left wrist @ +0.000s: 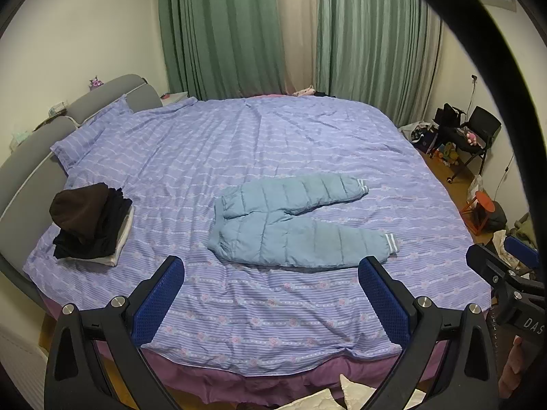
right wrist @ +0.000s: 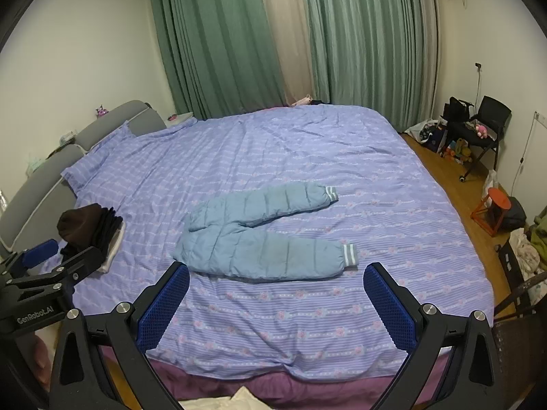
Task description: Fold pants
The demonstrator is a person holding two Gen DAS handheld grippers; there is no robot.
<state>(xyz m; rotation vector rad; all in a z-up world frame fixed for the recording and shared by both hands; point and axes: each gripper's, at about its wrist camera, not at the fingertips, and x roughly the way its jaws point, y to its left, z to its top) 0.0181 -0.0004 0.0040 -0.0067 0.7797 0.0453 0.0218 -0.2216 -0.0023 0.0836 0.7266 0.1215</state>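
Observation:
A pair of light blue padded pants (left wrist: pixel 290 222) lies flat on the purple striped bedspread (left wrist: pixel 273 136), waist to the left, both legs spread to the right with striped cuffs. It also shows in the right wrist view (right wrist: pixel 259 235). My left gripper (left wrist: pixel 271 270) is open and empty, held above the bed's near edge, short of the pants. My right gripper (right wrist: pixel 277 280) is open and empty, also near the front edge, just short of the lower leg.
A stack of folded dark clothes (left wrist: pixel 90 222) sits on the bed at the left, near the grey headboard (left wrist: pixel 34 157). Green curtains (left wrist: pixel 239 34) hang behind. A black chair (left wrist: pixel 475 133), bags and a red stool (left wrist: pixel 478 208) stand on the wooden floor at the right.

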